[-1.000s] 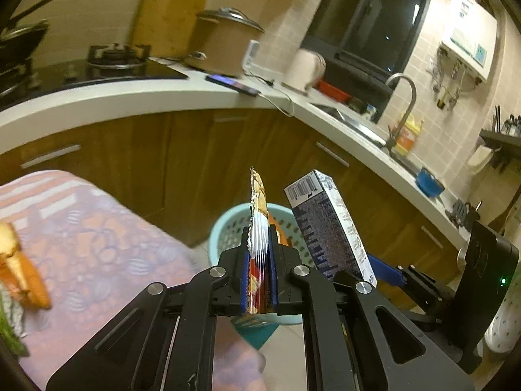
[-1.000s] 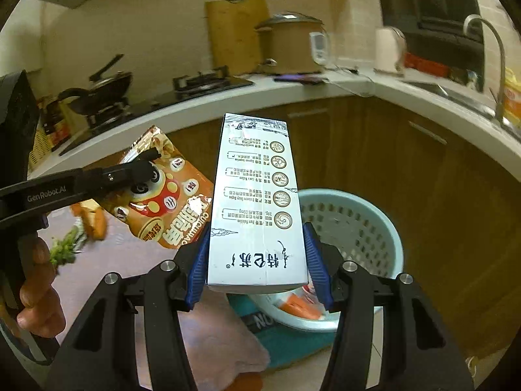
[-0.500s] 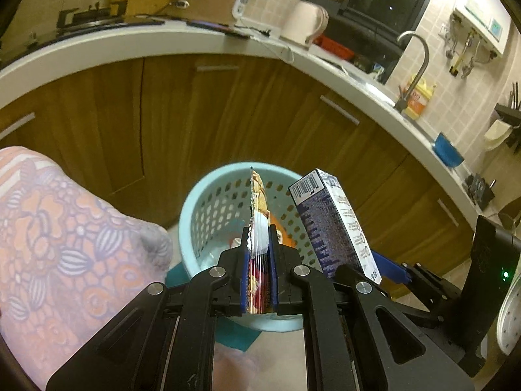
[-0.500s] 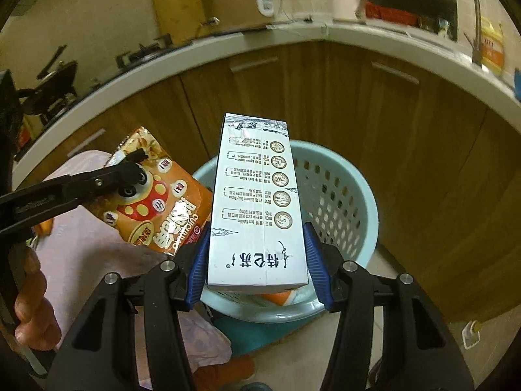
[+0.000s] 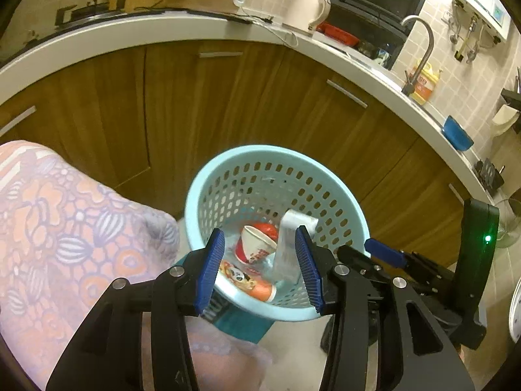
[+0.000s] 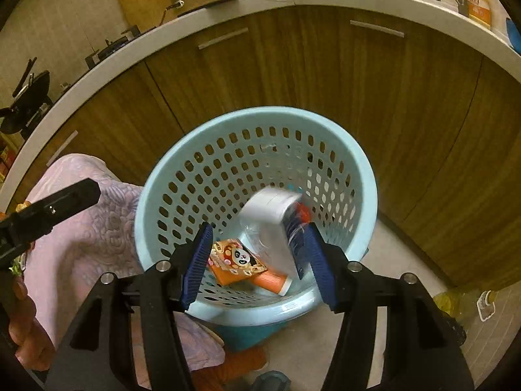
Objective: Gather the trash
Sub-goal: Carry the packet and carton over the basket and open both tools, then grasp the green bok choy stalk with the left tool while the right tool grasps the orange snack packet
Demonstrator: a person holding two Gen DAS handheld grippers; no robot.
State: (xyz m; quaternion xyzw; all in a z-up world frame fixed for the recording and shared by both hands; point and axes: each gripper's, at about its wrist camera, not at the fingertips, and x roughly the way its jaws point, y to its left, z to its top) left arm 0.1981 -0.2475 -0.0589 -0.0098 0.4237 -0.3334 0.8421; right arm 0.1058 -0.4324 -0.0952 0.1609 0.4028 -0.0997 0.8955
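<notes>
A light blue perforated basket (image 5: 325,176) (image 6: 182,150) stands on the floor below both grippers. Inside it lie the orange snack wrapper (image 5: 242,278) (image 6: 237,257), the white carton (image 5: 289,244) (image 6: 270,218), blurred in the right wrist view, and a red and white paper cup (image 5: 255,244). My left gripper (image 5: 260,272) is open and empty above the basket's near rim. My right gripper (image 6: 259,264) is open and empty above the basket too; it also shows in the left wrist view (image 5: 384,255).
A table under a pink patterned cloth (image 5: 65,221) (image 6: 81,228) lies to the left, touching the basket. Wooden cabinets (image 5: 228,97) under a white counter (image 5: 162,29) curve behind. A teal mat (image 5: 241,321) lies under the basket. A bottle (image 6: 456,303) lies on the floor at right.
Both grippers opened over the basket. The snack wrapper left the left gripper and the carton left the right one; both are now inside the basket.
</notes>
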